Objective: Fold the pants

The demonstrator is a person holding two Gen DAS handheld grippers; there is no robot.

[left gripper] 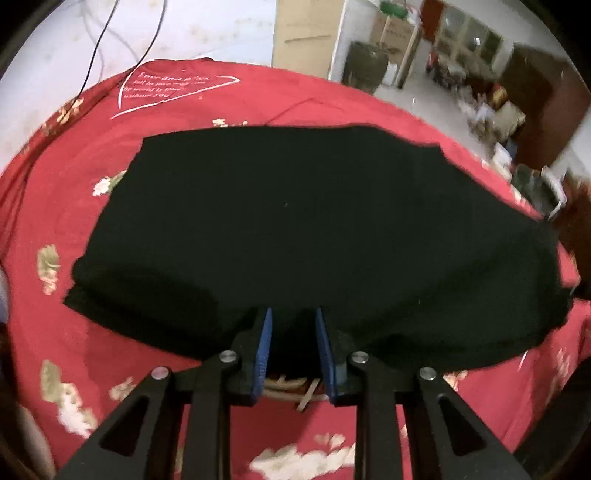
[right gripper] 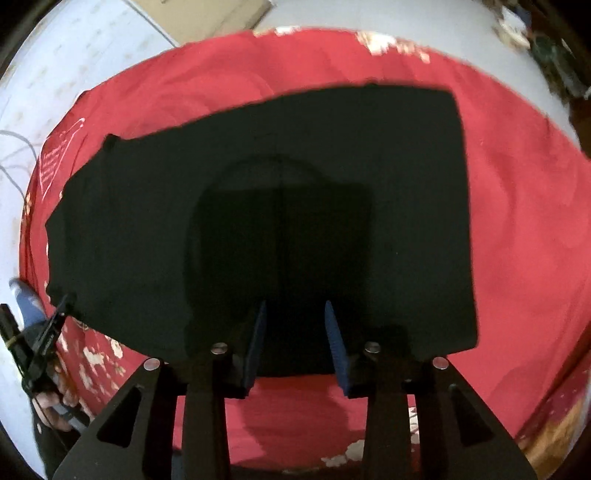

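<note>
Pants [left gripper: 295,229], black and already folded into a broad flat bundle, lie on a round table covered by a red cloth [left gripper: 55,206] with pale flower prints and a white heart outline with lettering [left gripper: 166,88] near its far edge. From the left wrist view, the left gripper [left gripper: 293,314] hovers low at the near edge of the bundle, its blue-padded fingers [left gripper: 264,347] parted to a moderate gap with dark fabric seen between them; whether the pads actually touch the cloth cannot be told. A bit of pale strap or label [left gripper: 295,387] shows just under the gripper at the hem. From the right wrist view, the right gripper [right gripper: 295,306] also stands parted over the near edge of the pants [right gripper: 280,206], casting a dark shadow on the fabric, and nothing appears pinched between its pads. At the lower left of that view the other tool and the person's hand [right gripper: 51,406] show beside the table. Beyond the table lie a pale floor with thin cables [left gripper: 99,40], a cardboard panel [left gripper: 306,33], a dark jar [left gripper: 364,68] and cluttered furniture [left gripper: 517,92]
</note>
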